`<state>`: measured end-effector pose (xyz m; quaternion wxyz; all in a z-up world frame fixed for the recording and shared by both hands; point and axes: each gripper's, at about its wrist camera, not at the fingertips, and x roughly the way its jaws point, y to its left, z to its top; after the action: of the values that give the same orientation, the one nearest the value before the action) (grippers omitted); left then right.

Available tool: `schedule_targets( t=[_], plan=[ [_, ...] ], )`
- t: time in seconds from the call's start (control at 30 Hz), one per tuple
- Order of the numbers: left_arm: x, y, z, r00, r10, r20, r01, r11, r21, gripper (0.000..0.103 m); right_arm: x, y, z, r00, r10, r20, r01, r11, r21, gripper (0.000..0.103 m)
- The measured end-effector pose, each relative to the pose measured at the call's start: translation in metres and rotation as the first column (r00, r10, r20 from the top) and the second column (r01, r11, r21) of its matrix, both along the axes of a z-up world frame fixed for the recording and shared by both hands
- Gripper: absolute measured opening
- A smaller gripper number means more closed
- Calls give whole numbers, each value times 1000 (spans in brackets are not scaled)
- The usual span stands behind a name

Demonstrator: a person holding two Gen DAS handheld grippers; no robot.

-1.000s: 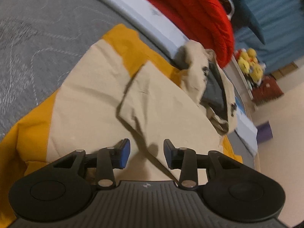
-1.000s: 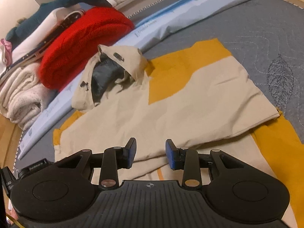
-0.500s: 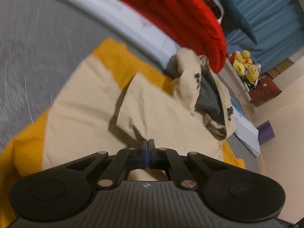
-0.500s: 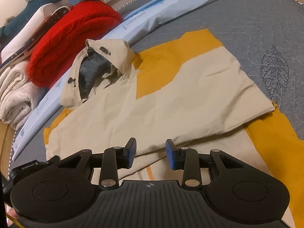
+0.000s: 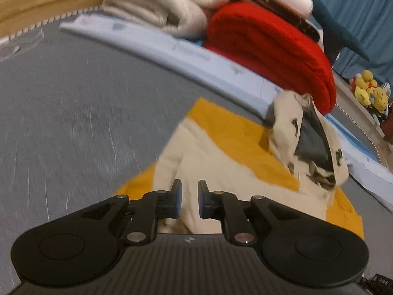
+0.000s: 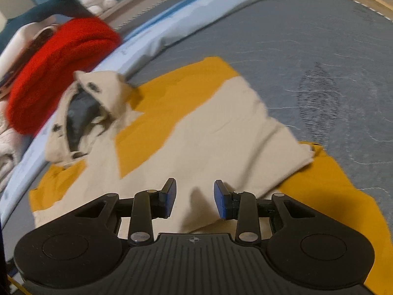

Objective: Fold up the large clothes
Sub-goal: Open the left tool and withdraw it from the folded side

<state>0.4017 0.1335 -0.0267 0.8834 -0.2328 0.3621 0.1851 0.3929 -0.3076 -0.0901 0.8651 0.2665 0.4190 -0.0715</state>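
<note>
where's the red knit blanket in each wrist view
Left wrist view: the red knit blanket lies upper right, just behind the jacket's hood.
Right wrist view: it lies upper left, again just behind the hood.
Shared landmark: the beige hood with its dark lining.

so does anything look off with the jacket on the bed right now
Yes: the jacket lies mostly flat, but its hood is bunched in a crumpled heap at the top, dark lining showing, pushed up against the folded light blue sheet. Nothing looks torn or spilled.
</note>
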Motion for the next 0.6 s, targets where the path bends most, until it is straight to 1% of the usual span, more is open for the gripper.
schedule_targets(
  t=[0.07, 0.1, 0.13, 0.2, 0.23, 0.3, 0.33, 0.37, 0.4, 0.43, 0.47, 0.5, 0.6],
  plan=[
    [6, 2, 1, 999, -38, 23, 39, 999, -24, 14, 1, -4, -3, 1000, -19, -12, 19, 1000, 3, 36],
    [9, 4, -3, 998, -58, 18, 59, 997, -59, 16, 2, -6, -4, 1000, -22, -13, 22, 1000, 4, 36],
    [12, 8, -10, 998, -67, 0, 66, 991, -115, 18, 3, -7, -6, 1000, -23, -15, 23, 1000, 3, 36],
    [18, 19, -33, 996, -43, -83, 24, 976, -219, 18, 5, -10, -13, 999, -29, -29, 29, 1000, 11, 36],
    [22, 27, -47, 990, -28, -135, -8, 967, -255, 17, 7, -11, -18, 998, -33, -45, 34, 999, 17, 36],
    [27, 41, -72, 972, -4, -235, -74, 945, -319, 16, 9, -16, -28, 994, -56, -96, 59, 998, 28, 36],
    [28, 46, -76, 969, 4, -249, -92, 935, -343, 15, 9, -18, -31, 992, -66, -109, 70, 997, 39, 36],
    [28, 49, -75, 970, 12, -242, -101, 927, -361, 16, 9, -19, -31, 991, -70, -112, 76, 996, 50, 36],
    [29, 51, -70, 973, 11, -230, -94, 930, -356, 17, 9, -18, -29, 992, -68, -107, 74, 996, 48, 36],
    [29, 50, -64, 978, 5, -208, -77, 938, -339, 19, 9, -17, -25, 994, -64, -94, 68, 997, 38, 36],
    [29, 50, -58, 982, 1, -189, -63, 945, -320, 22, 9, -15, -19, 996, -56, -72, 58, 998, 21, 36],
    [29, 51, -53, 985, 2, -175, -55, 951, -303, 23, 9, -12, -14, 998, -46, -48, 46, 999, 4, 36],
    [31, 57, -52, 985, 4, -170, -54, 956, -288, 24, 9, -8, -3, 1000, -14, 14, 15, 1000, -13, 36]
  ],
)
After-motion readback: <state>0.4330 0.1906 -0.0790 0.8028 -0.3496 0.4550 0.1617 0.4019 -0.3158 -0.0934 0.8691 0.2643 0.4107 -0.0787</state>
